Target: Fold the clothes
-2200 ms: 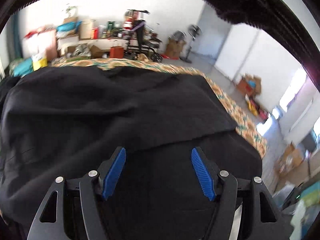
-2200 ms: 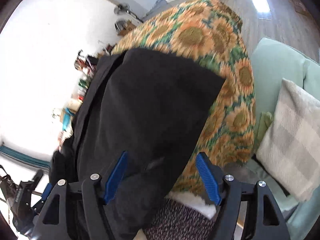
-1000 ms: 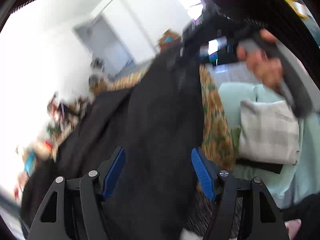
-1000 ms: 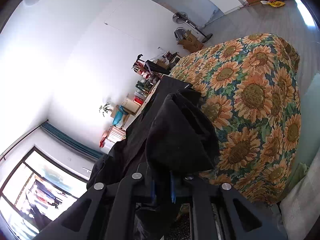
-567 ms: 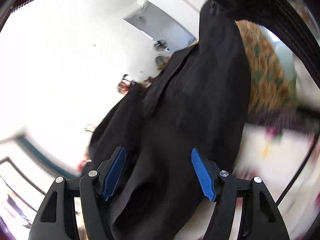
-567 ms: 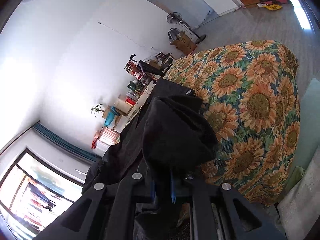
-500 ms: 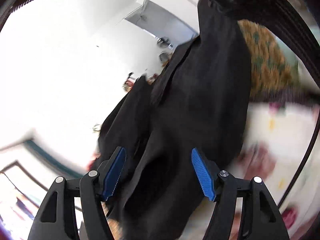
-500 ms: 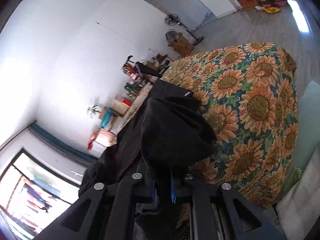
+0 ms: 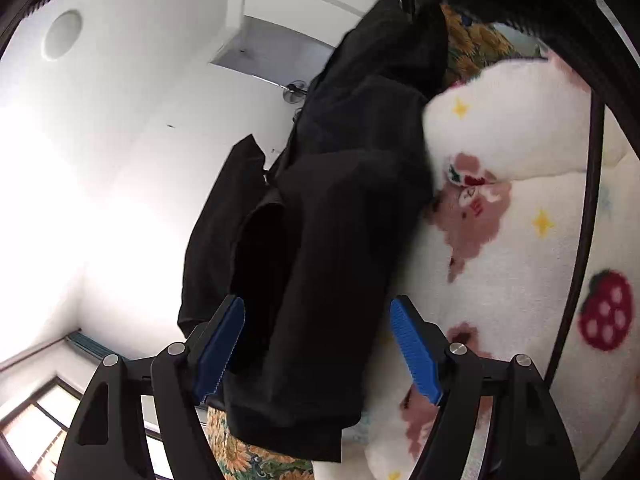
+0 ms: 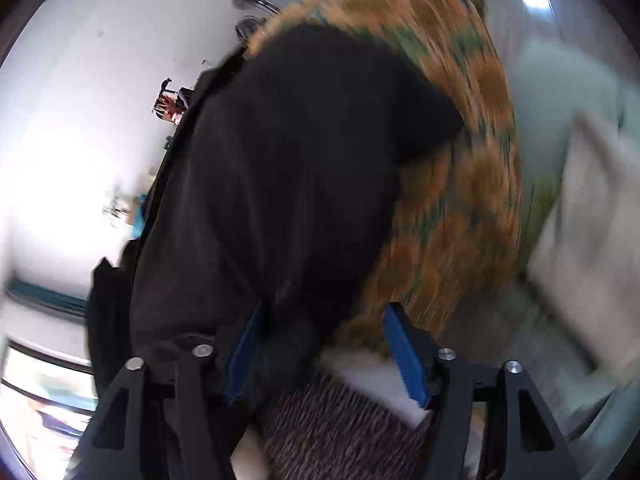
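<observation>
The black cloth (image 10: 288, 184) looked soft and floppy, best pinched at a corner, and both hand-held grippers (image 9: 316, 352) (image 10: 324, 354) were opening, pinching nothing.

Ahead of your left tool you see a bright white wall (image 9: 120, 140) with a round fixture (image 9: 62, 36) high up and a standing fan (image 9: 296, 94) far off. Below and to its left, a window (image 9: 44, 432) glows. Right of your right tool lies a sunflower-print cover (image 10: 460, 200), with a pale checked cushion (image 10: 592, 220) beyond it, blurred.
</observation>
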Demonstrator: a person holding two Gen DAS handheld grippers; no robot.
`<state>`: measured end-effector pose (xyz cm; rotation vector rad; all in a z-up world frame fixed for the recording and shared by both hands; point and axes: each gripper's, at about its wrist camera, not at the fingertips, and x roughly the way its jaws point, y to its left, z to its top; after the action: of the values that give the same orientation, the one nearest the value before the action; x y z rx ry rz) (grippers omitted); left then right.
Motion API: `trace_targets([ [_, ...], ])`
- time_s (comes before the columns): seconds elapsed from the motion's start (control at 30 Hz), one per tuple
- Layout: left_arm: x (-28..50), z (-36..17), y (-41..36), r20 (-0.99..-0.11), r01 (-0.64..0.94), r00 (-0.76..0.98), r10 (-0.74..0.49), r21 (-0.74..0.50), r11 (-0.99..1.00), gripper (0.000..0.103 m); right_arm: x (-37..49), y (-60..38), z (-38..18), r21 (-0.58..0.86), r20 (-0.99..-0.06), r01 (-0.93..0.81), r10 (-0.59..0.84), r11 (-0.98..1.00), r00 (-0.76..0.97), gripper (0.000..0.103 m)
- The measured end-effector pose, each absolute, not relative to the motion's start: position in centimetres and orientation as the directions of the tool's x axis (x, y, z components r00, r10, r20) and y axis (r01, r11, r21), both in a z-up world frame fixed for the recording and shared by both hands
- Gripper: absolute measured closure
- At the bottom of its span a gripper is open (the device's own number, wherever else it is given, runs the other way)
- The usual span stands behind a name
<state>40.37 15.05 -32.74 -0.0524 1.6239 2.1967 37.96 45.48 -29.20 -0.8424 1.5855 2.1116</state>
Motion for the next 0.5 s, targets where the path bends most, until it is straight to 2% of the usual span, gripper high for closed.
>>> trace_targets([
  [0.1, 39.7, -34.5, 15.8, -0.244, -0.298, -0.932, 0.269, 0.937, -0.181, 0.023, 38.9, 45.3, -30.5, 0.766, -0.63, -0.599, -0.088, -0.234, -0.771, 0.027],
  [0.3, 38.4, -36.6, 16.4, -0.203, -0.23, -0.958, 0.204, 0.966, -0.12, 0.023, 39.8, 44.9, -31.3, 0.807, -0.582, -0.561, -0.088, -0.185, -0.809, 0.024],
  [0.5, 37.3, -36.3, 16.9, -0.199, -0.225, -0.967, 0.159, 0.961, -0.163, 0.023, 42.2, 44.7, -31.4, 0.847, -0.525, -0.525, 0.024, -0.082, -0.851, 0.023],
])
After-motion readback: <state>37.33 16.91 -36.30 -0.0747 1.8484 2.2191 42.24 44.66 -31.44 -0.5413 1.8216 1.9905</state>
